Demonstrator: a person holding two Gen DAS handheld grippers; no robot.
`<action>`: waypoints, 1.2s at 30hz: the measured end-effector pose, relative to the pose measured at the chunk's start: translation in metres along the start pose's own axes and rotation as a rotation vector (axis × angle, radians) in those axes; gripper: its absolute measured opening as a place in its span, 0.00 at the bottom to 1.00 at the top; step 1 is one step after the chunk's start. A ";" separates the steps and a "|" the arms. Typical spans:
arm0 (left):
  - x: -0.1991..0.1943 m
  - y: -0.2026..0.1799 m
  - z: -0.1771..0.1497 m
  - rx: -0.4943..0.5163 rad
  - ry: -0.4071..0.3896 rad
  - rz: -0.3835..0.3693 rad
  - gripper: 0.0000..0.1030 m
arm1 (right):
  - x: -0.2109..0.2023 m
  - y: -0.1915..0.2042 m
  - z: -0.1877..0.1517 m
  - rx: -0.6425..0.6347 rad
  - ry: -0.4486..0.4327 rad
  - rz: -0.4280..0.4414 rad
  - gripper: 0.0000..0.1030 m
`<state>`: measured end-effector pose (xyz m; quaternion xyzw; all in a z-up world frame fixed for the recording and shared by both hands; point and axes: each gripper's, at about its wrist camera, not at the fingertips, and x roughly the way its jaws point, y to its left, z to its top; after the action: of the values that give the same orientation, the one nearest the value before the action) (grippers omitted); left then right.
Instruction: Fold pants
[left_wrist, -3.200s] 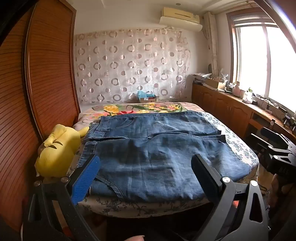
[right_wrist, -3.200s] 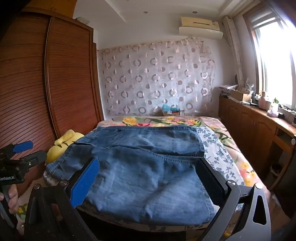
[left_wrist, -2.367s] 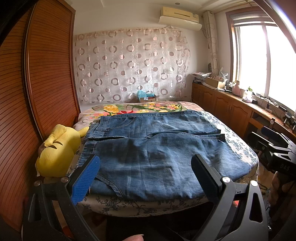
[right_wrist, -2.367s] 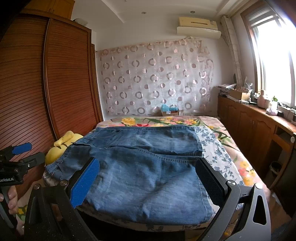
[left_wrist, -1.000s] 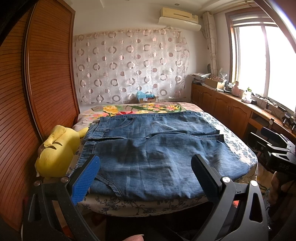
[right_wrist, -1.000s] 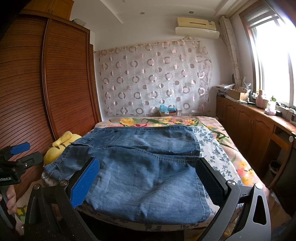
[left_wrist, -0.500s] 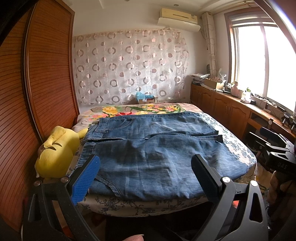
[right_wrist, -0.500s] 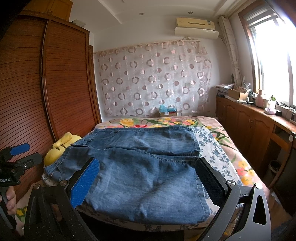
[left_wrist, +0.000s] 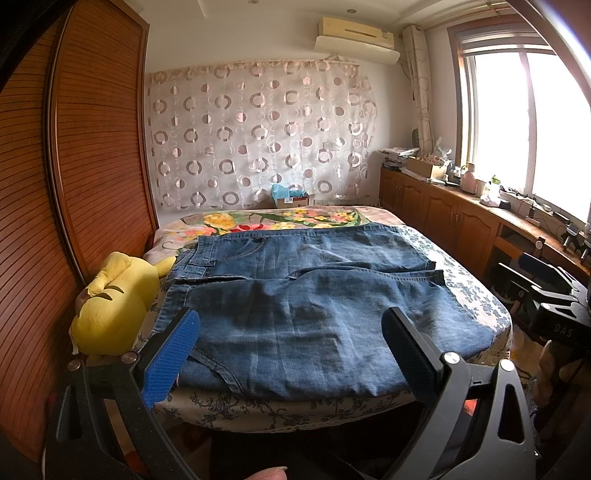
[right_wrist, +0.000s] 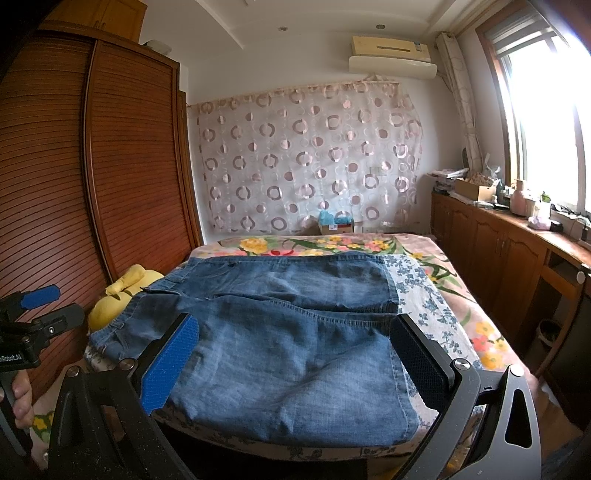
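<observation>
Fingers (left_wrist: 171, 354) spread, jeans (left_wrist: 306, 314) on bed (left_wrist: 295, 410), yellow plush (left_wrist: 110, 306) beside.

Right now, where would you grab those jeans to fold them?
Probably the jeans' near hem: it lies flat along the bed's front edge. Both open grippers, left and right, can come straight in from this side.

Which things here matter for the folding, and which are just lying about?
Job:
- blue jeans, spread on the bed
- left gripper, open
- right gripper, open

Lying about:
- yellow plush toy beside the jeans
- cardboard box past the bed
- clutter on the window counter
</observation>
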<state>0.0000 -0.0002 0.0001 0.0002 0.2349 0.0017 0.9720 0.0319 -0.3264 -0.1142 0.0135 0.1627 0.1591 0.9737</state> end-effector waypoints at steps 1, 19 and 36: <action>0.000 0.000 0.000 0.000 0.000 0.000 0.96 | 0.000 0.000 0.000 0.001 0.000 0.001 1.00; 0.026 0.008 -0.010 -0.020 0.075 -0.004 0.96 | 0.013 -0.009 -0.012 -0.004 0.045 -0.026 1.00; 0.062 0.040 -0.040 -0.047 0.167 -0.017 0.96 | 0.022 -0.022 -0.024 -0.002 0.129 -0.057 0.99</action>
<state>0.0371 0.0400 -0.0635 -0.0249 0.3148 -0.0008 0.9488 0.0507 -0.3412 -0.1460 -0.0021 0.2254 0.1321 0.9653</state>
